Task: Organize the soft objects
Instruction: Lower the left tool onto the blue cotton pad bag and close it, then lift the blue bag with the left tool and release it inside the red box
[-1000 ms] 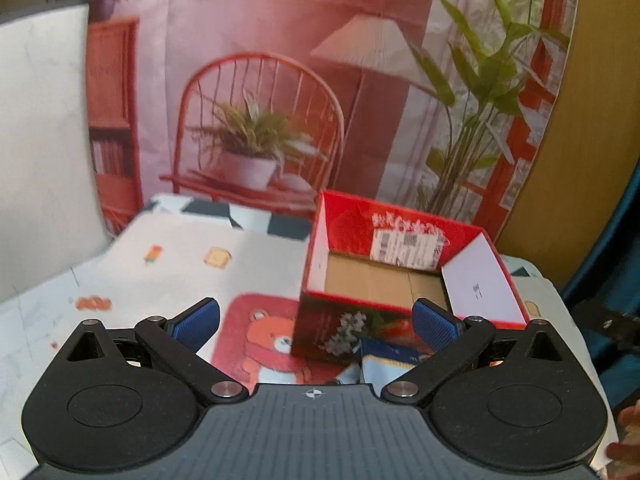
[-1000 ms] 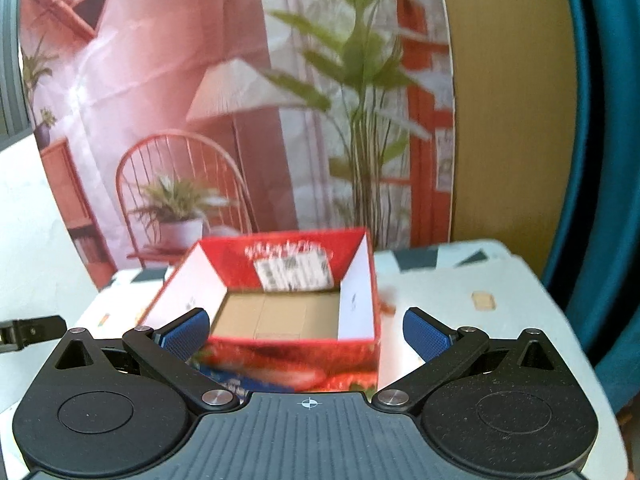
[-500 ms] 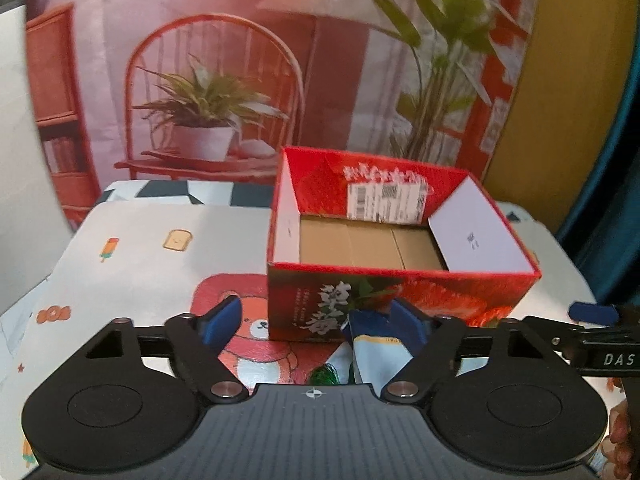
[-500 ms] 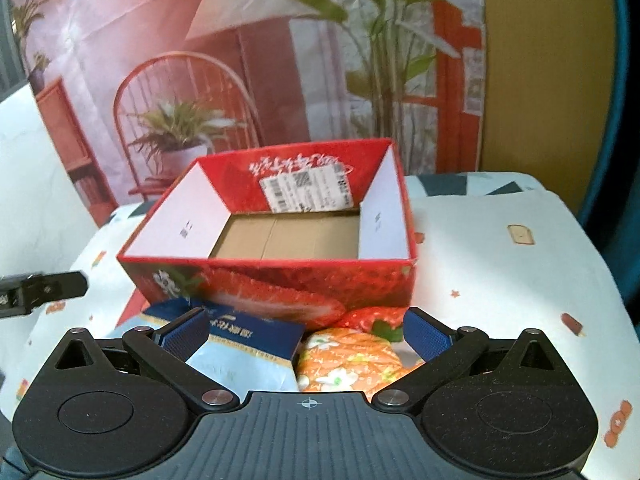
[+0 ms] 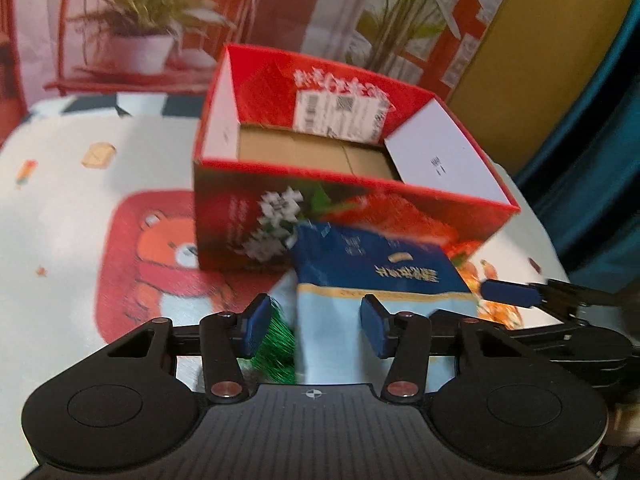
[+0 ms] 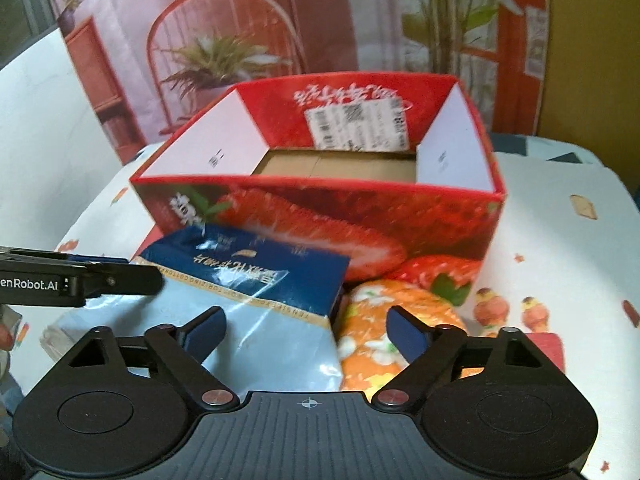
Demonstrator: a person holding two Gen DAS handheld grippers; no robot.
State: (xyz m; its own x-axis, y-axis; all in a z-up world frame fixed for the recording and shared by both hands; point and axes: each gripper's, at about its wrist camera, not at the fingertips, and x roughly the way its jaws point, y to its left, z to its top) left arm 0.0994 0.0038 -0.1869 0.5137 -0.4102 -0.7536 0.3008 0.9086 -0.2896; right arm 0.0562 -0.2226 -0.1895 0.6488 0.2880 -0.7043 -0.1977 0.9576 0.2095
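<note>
**Both grippers over the soft packs in front of the red box**

A red box [image 6: 320,216] printed with strawberries stands open on the cloth [image 5: 60,208], its brown floor bare. A white label [image 6: 358,126] is stuck on its far inner wall.

Just in front of the box lies a blue pack [image 5: 372,280], dark blue at the box end and pale blue nearer the cameras; its far edge touches or nearly touches the box's front wall. Beside it, on its right, lies an orange pack [image 6: 384,332] with a white flower print, also close against the box. At the blue pack's left edge a green thing [image 5: 276,348] shows; it is too blurred to name.

The left gripper [image 5: 316,326] is partly open, its jaws just having been closing. The pale end of the blue pack lies between its pads, which do not visibly press on it. The right gripper [image 6: 306,330] stands wider, jaws also just closing a little, spanning the blue pack's right edge and part of the orange pack; nothing is held.

Each gripper shows at the edge of the other's view, close alongside.
</note>
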